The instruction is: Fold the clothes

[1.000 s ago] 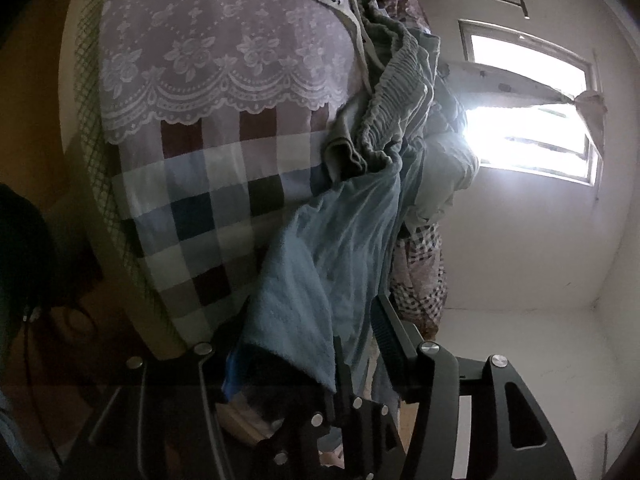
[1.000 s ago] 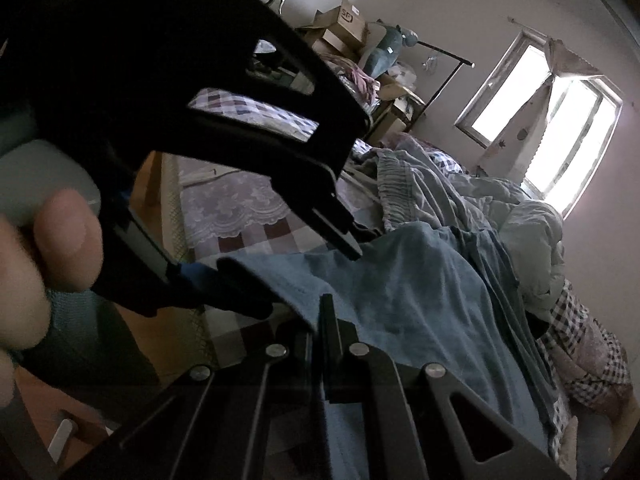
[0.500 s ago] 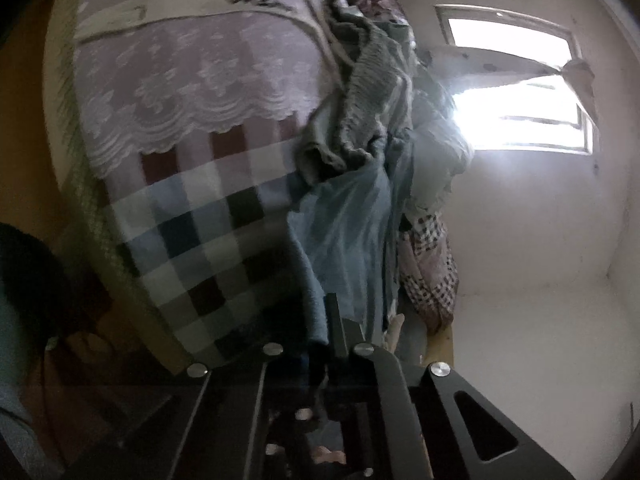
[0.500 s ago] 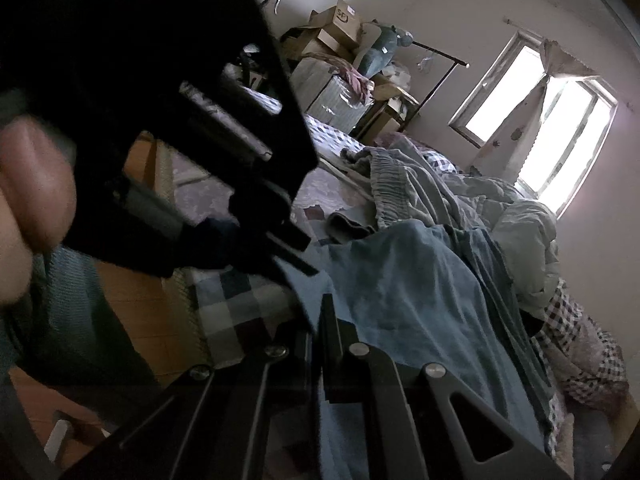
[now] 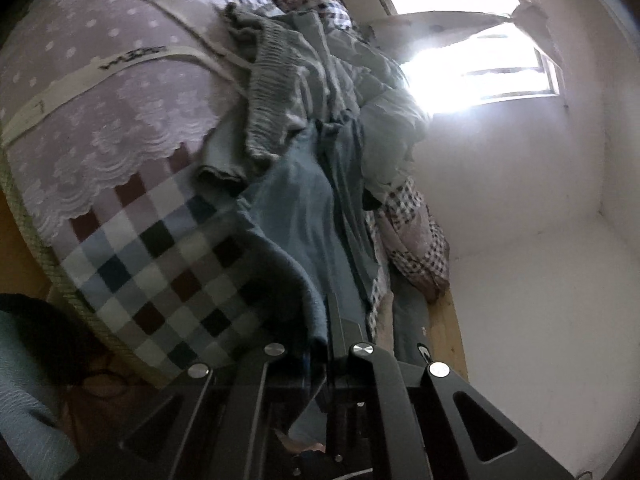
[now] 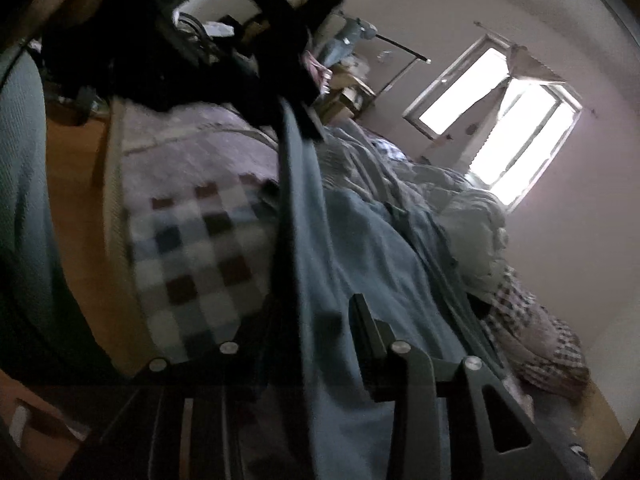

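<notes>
A blue garment (image 5: 296, 216) lies along the bed and rises toward me. In the left wrist view my left gripper (image 5: 326, 340) is shut on its near edge, and the cloth hangs down between the jaws. The right wrist view shows that same left gripper (image 6: 296, 120) high up, with the blue garment (image 6: 360, 248) stretched down from it in a taut strip. My right gripper (image 6: 316, 320) is opening. The strip passes between its spread fingers (image 6: 362, 320), and the pads do not press on it.
The bed's checked sheet (image 5: 152, 256) and lilac lace cover (image 5: 120, 120) fill the left. A ribbed grey-green garment (image 5: 272, 80), a pale quilt (image 5: 384, 120) and a checked pillow (image 5: 416, 248) lie beyond. A bright window (image 5: 480, 60) lights the white wall. Wooden floor (image 6: 76, 184) runs beside the bed.
My left gripper closed on the blue garment's edge and lifted it, rolling as it rose. My right gripper, shut on the same edge before, has spread its jaws.
</notes>
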{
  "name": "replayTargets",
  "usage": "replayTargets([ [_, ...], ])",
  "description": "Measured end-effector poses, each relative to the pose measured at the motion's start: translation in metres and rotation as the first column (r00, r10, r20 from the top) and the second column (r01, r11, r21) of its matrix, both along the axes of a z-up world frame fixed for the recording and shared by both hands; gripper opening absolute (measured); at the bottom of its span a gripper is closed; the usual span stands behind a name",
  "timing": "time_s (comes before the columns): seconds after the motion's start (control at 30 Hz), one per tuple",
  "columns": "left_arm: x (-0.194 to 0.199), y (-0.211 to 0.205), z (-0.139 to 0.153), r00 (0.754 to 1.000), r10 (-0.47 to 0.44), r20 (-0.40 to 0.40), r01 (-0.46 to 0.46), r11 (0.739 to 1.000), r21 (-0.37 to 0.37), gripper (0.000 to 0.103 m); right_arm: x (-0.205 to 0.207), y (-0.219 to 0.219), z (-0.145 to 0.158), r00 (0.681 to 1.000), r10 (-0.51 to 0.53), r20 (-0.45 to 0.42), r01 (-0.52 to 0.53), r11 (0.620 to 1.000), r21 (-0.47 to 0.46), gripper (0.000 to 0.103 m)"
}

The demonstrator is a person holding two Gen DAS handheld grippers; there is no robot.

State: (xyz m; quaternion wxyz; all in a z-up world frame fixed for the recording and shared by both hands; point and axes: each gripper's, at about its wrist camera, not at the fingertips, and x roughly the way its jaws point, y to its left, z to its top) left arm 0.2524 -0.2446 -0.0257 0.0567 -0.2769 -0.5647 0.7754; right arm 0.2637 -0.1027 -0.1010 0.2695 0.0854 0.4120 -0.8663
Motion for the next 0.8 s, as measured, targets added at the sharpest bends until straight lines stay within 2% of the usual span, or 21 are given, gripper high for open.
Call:
replayTargets([
  [0.4, -0.013, -0.006, 0.048, 0.998, 0.000, -0.065, -0.003, 0.999, -0.041, 0.003, -0.039, 0.091, 0.008, 0.977, -0.214, 0.004, 0.213, 0.975, 0.070, 0.037],
  [0.8, -0.031, -0.005, 0.079, 0.997, -0.008, -0.073, 0.001, 0.995, -0.097, 0.003, -0.046, 0.204, -0.016, 0.926, -0.378, -0.010, 0.370, 0.901, 0.226, 0.037],
])
